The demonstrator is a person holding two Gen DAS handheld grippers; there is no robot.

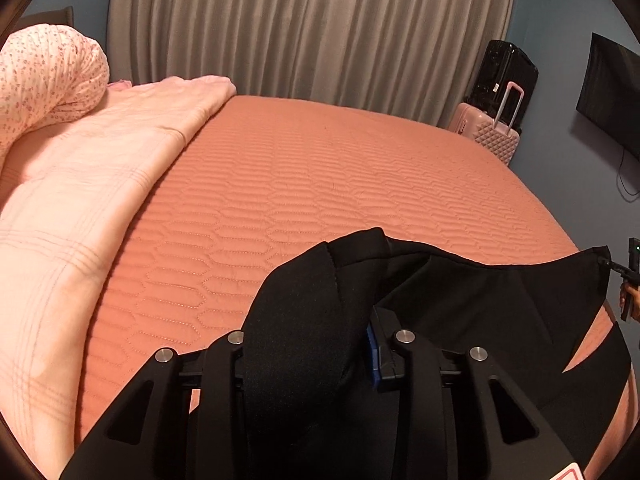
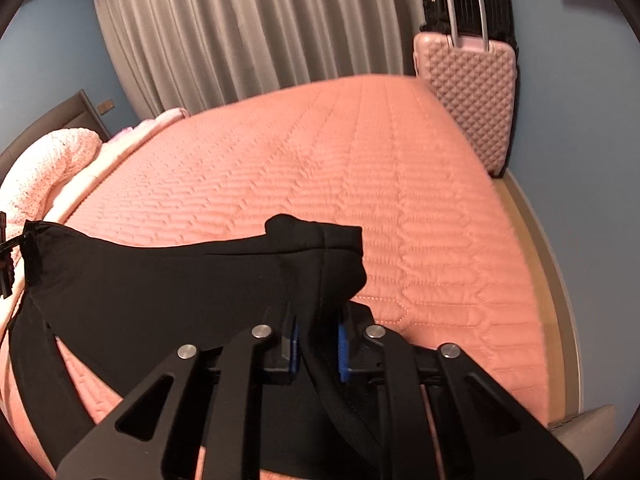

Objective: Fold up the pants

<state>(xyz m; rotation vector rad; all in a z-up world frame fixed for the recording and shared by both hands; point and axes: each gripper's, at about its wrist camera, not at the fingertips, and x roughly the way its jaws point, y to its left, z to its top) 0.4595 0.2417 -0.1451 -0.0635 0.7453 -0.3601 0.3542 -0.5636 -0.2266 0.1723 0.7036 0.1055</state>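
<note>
Black pants (image 1: 480, 292) hang stretched between both grippers above the near edge of the orange quilted bed (image 1: 320, 184). My left gripper (image 1: 316, 352) is shut on one end of the waistband, the cloth bunched over its fingers. My right gripper (image 2: 318, 348) is shut on the other end of the pants (image 2: 160, 280), blue pads pinching the fabric. The right gripper shows at the right edge of the left wrist view (image 1: 630, 276); the left gripper shows at the left edge of the right wrist view (image 2: 6, 256). The legs hang down below the held edge.
A pink folded blanket (image 1: 80, 200) and a floral duvet roll (image 1: 44, 80) lie along the bed's left side. A pink suitcase (image 2: 468, 96) and a black suitcase (image 1: 504, 76) stand by the far corner near grey curtains (image 1: 304, 28). A wall TV (image 1: 612, 92) is at right.
</note>
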